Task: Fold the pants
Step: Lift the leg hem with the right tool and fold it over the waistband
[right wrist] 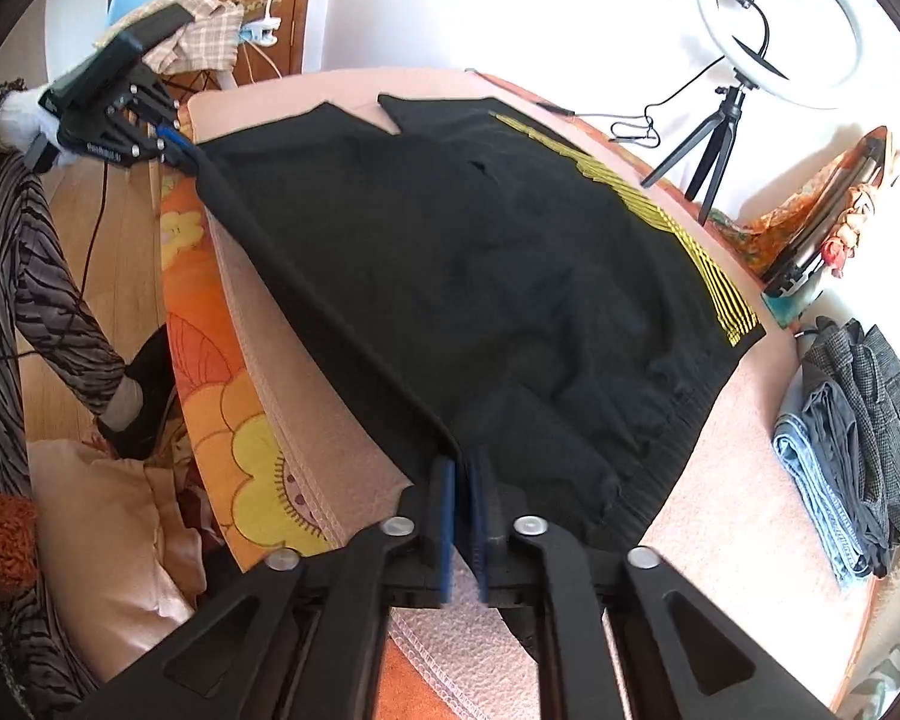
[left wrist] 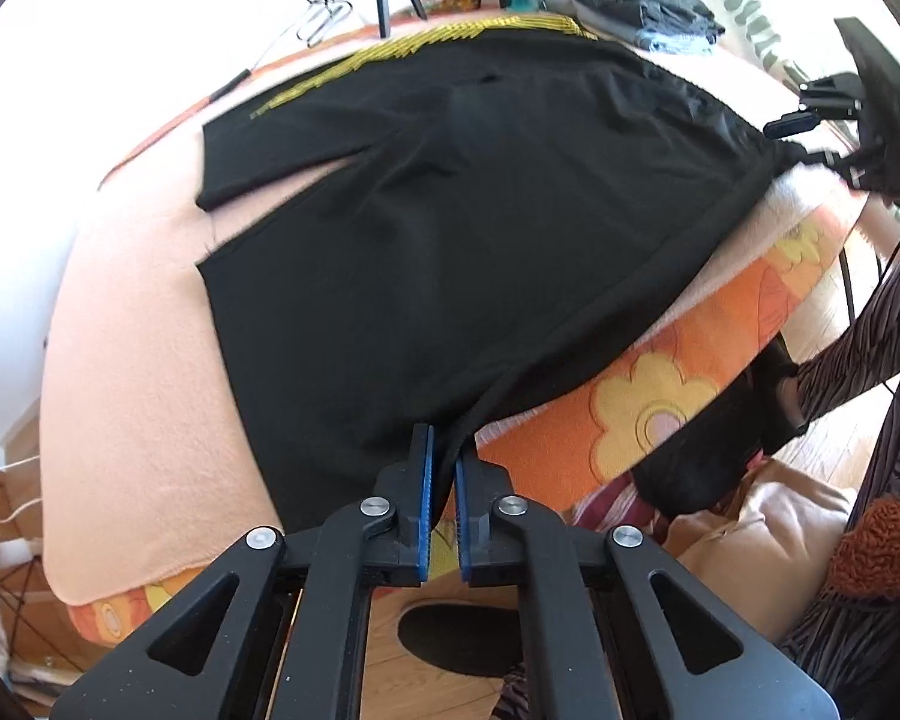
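Observation:
Black pants [left wrist: 450, 228] with a yellow striped side panel [left wrist: 402, 51] lie spread on a peach blanket [left wrist: 138, 360]. They also fill the right wrist view [right wrist: 510, 276]. My left gripper [left wrist: 444, 450] is shut on the near edge of the pants by the leg end. My right gripper [right wrist: 465, 468] is shut on the same near edge by the ribbed waistband [right wrist: 684, 420]. The edge is stretched taut between them along the bed's side. The right gripper shows far right in the left wrist view [left wrist: 810, 153]; the left gripper shows far left in the right wrist view [right wrist: 180, 147].
A pile of folded clothes [right wrist: 858, 432] sits on the blanket to the right. A ring light on a tripod [right wrist: 768, 30] and a laptop [right wrist: 810, 240] stand at the far edge. The orange flowered bed side [left wrist: 678, 396] drops to a wooden floor with cushions [left wrist: 762, 540].

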Demonstrator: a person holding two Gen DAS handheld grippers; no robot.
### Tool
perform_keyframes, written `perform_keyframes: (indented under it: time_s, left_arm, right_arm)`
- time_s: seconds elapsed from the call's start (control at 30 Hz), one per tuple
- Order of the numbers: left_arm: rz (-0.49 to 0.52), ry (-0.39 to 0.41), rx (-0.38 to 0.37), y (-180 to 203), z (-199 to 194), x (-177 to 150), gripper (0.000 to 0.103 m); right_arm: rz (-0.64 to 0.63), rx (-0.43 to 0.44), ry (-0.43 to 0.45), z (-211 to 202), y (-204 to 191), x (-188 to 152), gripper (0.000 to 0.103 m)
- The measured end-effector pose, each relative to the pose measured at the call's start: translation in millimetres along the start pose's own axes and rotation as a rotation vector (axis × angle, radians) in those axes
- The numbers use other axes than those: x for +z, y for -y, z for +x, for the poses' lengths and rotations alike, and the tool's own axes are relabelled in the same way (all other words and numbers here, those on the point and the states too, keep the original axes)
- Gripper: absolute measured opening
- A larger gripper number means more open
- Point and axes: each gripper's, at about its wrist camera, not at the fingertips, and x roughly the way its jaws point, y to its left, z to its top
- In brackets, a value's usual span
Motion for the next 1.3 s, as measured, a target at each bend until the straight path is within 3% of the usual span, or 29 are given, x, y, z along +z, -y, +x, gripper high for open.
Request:
perform_keyframes:
  time_s: [0.03, 0.1, 0.17, 0.2, 0.23, 0.63, 0.7, 0.77, 0.83, 0.9, 0.93, 0.97, 1.07, 1.2, 1.3]
  left_arm:
    - [0.002, 0.009, 0.001, -0.7, -2.5, 1.3, 0.005]
    - [0.000, 0.025, -0.002, -5.4, -7.1, 3.3, 0.004]
    - [-0.001, 0.040, 0.002, -8.3, -11.2, 5.9, 0.003]
    - [0.001, 0.055, 0.004, -10.3, -13.3, 7.9, 0.002]
    - [0.002, 0.069, 0.003, -12.1, -15.0, 9.9, 0.002]
    - [-0.043, 0.232, -0.005, -44.0, -33.3, 57.9, 0.001]
    - [-0.032, 0.219, -0.081, -48.0, -30.5, 61.7, 0.001]
    - [-0.047, 0.222, -0.078, -54.8, -28.1, 59.9, 0.001]
    - [-0.092, 0.203, -0.140, -68.2, -23.3, 53.3, 0.003]
    - [-0.140, 0.166, -0.184, -83.7, -14.3, 45.0, 0.024]
    - [-0.154, 0.154, -0.188, -88.3, -10.3, 40.4, 0.028]
    - [-0.157, 0.143, -0.170, -93.5, -5.0, 35.4, 0.035]
    - [-0.126, 0.090, -0.111, -98.8, 10.7, 24.5, 0.036]
    - [-0.114, 0.076, -0.117, -105.2, 22.8, 19.1, 0.037]
    - [-0.063, 0.032, -0.066, -103.1, 35.2, 15.7, 0.039]
  right_arm:
    - [-0.019, -0.013, -0.010, 1.6, -2.3, -2.2, 0.044]
    - [-0.059, -0.019, -0.038, 6.1, -7.1, -6.9, 0.041]
    - [-0.072, -0.017, -0.063, 9.6, -8.4, -9.9, 0.028]
    - [-0.071, -0.021, -0.069, 9.7, -7.7, -10.2, 0.010]
    - [-0.065, -0.026, -0.062, 8.1, -7.5, -10.0, 0.004]
    - [0.054, -0.143, 0.127, -29.7, 26.0, 40.9, 0.000]
    - [0.051, -0.142, 0.123, -28.8, 29.9, 48.0, 0.000]
    - [0.033, -0.136, 0.117, -26.2, 31.2, 50.5, 0.000]
    - [0.031, -0.129, 0.110, -22.8, 33.5, 49.1, 0.000]
    - [0.048, -0.108, 0.110, -19.4, 36.5, 46.0, 0.000]
    - [0.059, -0.099, 0.109, -17.0, 37.5, 43.7, 0.000]
    - [0.067, -0.093, 0.106, -13.8, 38.0, 41.8, 0.000]
    - [0.065, -0.085, 0.083, -5.8, 37.3, 37.1, 0.000]
    - [0.071, -0.080, 0.081, -3.0, 37.2, 35.4, 0.000]
    - [0.079, -0.078, 0.077, -0.6, 38.7, 35.1, 0.000]
